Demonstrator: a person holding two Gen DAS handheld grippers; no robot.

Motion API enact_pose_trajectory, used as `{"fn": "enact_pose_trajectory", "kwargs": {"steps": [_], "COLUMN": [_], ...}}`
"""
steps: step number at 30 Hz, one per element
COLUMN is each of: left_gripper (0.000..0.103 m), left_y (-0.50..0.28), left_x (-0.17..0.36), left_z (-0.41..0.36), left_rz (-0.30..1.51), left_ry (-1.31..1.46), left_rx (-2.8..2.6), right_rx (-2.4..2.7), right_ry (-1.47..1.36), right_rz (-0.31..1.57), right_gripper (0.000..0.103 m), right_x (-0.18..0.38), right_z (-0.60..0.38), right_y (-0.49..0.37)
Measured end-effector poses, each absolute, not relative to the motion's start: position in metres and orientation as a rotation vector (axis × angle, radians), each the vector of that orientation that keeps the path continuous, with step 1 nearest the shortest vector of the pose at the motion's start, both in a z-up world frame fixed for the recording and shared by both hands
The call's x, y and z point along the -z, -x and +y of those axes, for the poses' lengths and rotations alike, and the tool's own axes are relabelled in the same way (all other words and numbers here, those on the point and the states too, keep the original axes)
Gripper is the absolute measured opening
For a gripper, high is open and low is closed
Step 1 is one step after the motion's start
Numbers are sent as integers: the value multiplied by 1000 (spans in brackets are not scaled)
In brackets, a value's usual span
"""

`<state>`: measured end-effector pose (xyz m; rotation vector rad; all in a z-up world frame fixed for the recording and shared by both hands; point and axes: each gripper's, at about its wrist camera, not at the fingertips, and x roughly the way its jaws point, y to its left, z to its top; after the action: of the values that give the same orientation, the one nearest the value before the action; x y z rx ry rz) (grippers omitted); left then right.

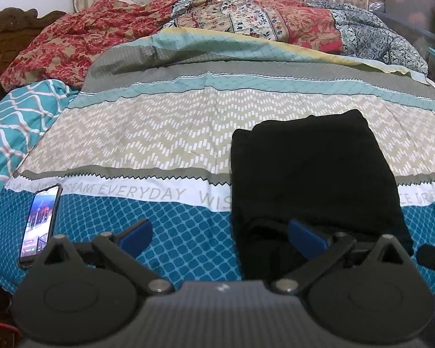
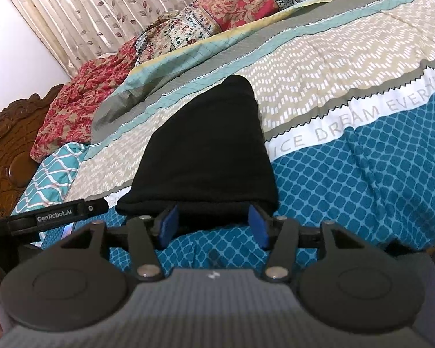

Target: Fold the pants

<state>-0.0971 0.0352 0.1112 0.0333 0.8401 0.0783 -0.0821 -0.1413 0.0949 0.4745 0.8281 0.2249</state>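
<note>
Black pants [image 1: 310,174] lie folded into a thick rectangle on the patterned bedspread [image 1: 165,142]. My left gripper [image 1: 220,233] is open wide at the pants' near left corner; its right finger rests over the near edge, its left finger over bare bedspread. In the right wrist view the same folded pants [image 2: 208,150] stretch away from me. My right gripper [image 2: 213,226] is open, its blue pads just short of the pants' near edge, holding nothing. Part of the left gripper [image 2: 58,211] shows at the left.
A phone [image 1: 40,220] with a lit screen lies on the bed at the near left. Crumpled red and floral blankets [image 1: 188,26] pile along the far side. A carved wooden headboard [image 2: 11,145] stands left. Curtains [image 2: 81,14] hang behind.
</note>
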Motion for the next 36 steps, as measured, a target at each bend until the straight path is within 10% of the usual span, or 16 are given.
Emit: {"fn": "enact_pose_trajectory", "kwargs": {"steps": [36], "left_gripper": [103], "left_y": [97], "left_x": [-84], "left_z": [53], "left_rz": [953], "left_ry": [14], "left_rx": [-92], "right_rx": [-242], "right_ry": [-484], "right_rz": [893], "right_gripper": [67], "right_x": [-87], "right_z": [-129], "right_y": [81]}}
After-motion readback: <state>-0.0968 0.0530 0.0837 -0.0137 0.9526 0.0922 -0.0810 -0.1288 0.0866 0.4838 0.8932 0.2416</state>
